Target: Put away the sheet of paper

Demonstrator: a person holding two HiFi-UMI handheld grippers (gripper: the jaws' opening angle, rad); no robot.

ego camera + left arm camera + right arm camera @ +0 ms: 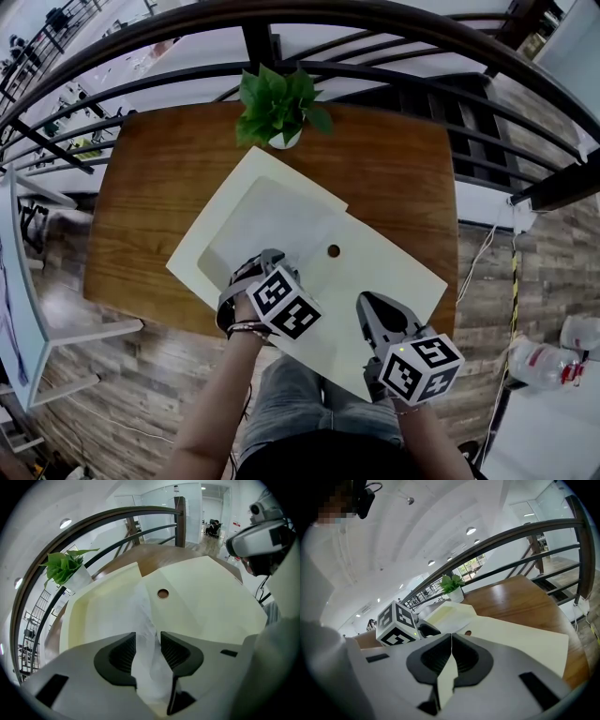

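Note:
A thin white sheet of paper point(272, 225) lies in an open cream folder point(398, 277) on the wooden table point(159, 178). My left gripper point(255, 267) is at the sheet's near edge. In the left gripper view the sheet point(140, 606) rises crumpled between the fingers of the left gripper point(147, 643), which stand apart, so the gripper is open. My right gripper point(368, 302) is at the folder's near edge, shut on its cream cover point(520, 637); in the right gripper view the thin cover runs through the jaws of the right gripper point(451, 645). The cover has a small round hole point(334, 250).
A potted green plant point(277, 105) stands at the table's far edge, just beyond the folder's far corner. A dark curved railing point(394, 75) runs behind the table. The person's legs point(295, 394) are at the near edge, over a wood floor.

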